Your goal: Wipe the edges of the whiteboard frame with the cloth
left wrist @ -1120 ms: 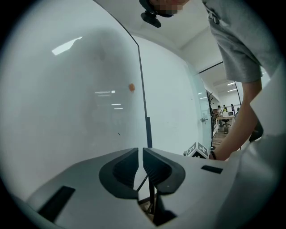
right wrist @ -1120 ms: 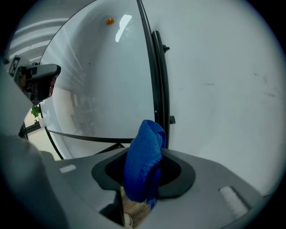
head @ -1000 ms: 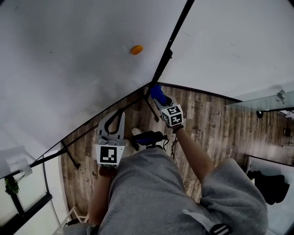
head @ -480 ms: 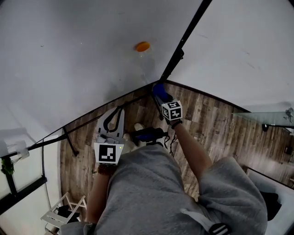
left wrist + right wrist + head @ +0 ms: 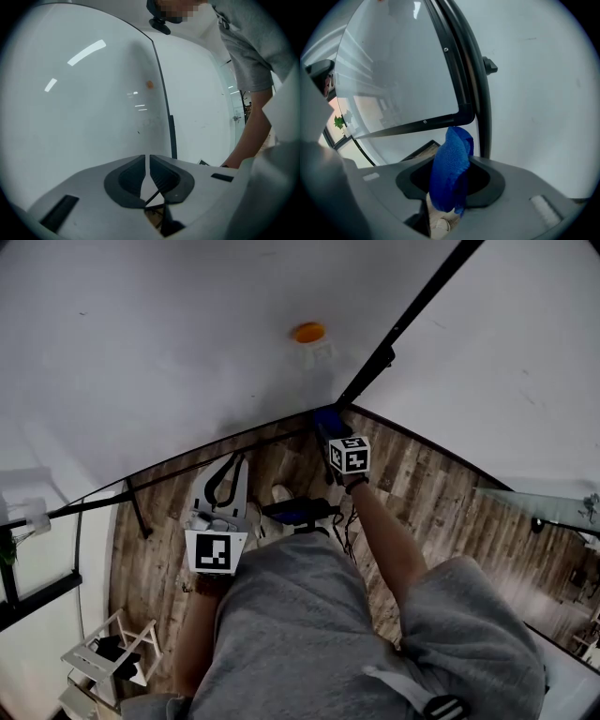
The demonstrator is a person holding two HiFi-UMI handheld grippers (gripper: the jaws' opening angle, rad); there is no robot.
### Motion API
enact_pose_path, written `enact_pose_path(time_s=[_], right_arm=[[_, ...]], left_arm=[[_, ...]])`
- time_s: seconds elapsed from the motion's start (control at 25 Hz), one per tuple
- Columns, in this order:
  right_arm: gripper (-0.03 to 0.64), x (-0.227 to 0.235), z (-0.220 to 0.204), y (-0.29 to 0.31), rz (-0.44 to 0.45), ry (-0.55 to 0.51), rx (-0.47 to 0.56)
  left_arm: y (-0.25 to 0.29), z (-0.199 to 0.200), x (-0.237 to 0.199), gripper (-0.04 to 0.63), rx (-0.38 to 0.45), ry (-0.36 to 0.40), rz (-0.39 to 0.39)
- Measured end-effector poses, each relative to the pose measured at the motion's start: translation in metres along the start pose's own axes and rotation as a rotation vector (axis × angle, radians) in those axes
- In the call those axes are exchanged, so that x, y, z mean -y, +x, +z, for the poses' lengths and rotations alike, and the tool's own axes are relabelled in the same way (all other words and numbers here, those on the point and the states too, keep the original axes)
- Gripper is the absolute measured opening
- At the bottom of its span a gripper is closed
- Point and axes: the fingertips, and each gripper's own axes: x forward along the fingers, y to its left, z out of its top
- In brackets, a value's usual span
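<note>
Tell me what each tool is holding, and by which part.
Right tool clamps the blue cloth by its bunched lower part; the top pokes free above the jaws. Left tool holds nothing, jaws together.

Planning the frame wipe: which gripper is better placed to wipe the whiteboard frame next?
Right. The right gripper is shut on the blue cloth, which sits right at the whiteboard frame, by its lower corner. The left gripper is shut and holds no cloth.

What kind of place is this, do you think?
Probably an office or classroom: a large whiteboard in a black frame, standing over a wood-plank floor.
</note>
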Motion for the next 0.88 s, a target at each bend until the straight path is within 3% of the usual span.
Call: enact_pose_path(time_s=[0.36, 0.88], right_arm=[[0.170, 0.009, 0.014, 0.018, -0.023, 0.062, 0.017], [0.169, 0.000, 0.029, 0.014, -0.039, -0.026, 0.033]], left_arm=[[-0.001, -0.015, -0.012, 0.035, -0.023, -0.048, 0.044], [0.011, -0.011, -0.019, 0.034, 0.021, -0.041, 0.017]])
